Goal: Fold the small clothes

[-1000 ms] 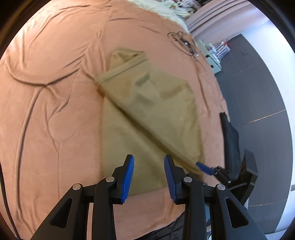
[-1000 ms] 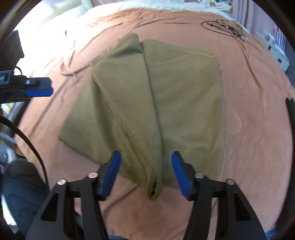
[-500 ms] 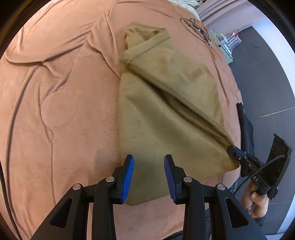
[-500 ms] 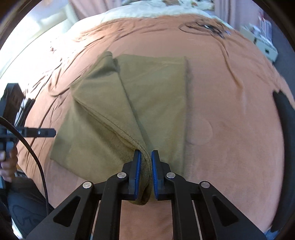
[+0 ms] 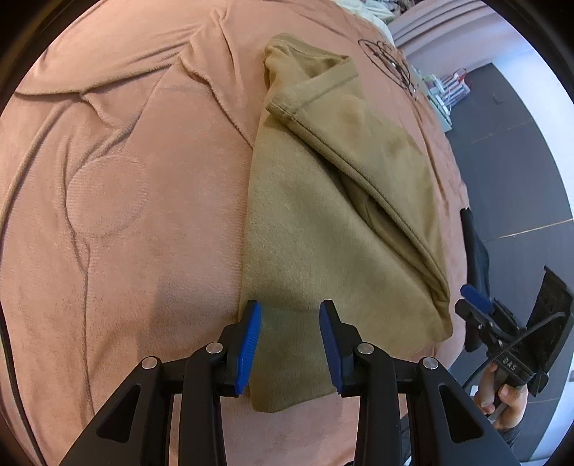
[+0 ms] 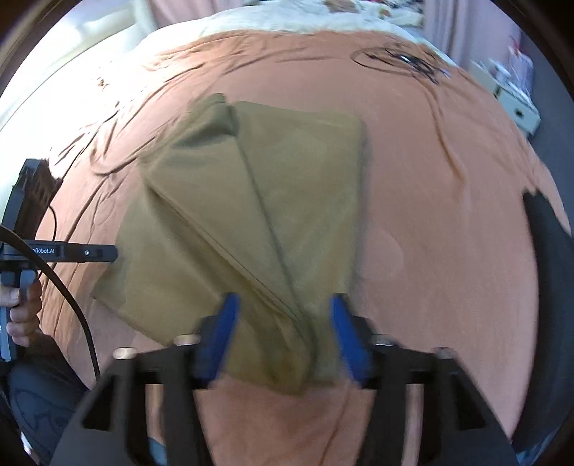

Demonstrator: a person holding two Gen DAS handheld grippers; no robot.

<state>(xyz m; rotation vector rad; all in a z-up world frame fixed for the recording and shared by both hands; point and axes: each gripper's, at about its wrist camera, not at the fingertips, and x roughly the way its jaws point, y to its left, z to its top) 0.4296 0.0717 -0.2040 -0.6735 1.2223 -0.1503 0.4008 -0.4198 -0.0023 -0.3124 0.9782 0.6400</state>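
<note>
An olive-tan garment [image 5: 323, 222] lies partly folded on the salmon bedspread [image 5: 125, 179], one flap laid diagonally over the rest. My left gripper [image 5: 290, 340] is open, its blue pads straddling the garment's near left corner. In the right wrist view the same garment [image 6: 251, 215] fills the middle. My right gripper [image 6: 283, 333] is open over the garment's near edge, where the fold bunches; the frame is blurred. The right gripper also shows at the right edge of the left wrist view [image 5: 477, 304].
A black cable coil [image 6: 398, 61] lies at the far side of the bed. A dark cloth [image 6: 549, 243] hangs over the right bed edge. White bedding [image 6: 287, 18] lies beyond. Grey floor [image 5: 520, 161] and a shelf unit are to the right of the bed.
My right gripper had shut on the garment's near fold half a second ago and has now opened, letting it go. My left gripper moved closer over the near left corner.
</note>
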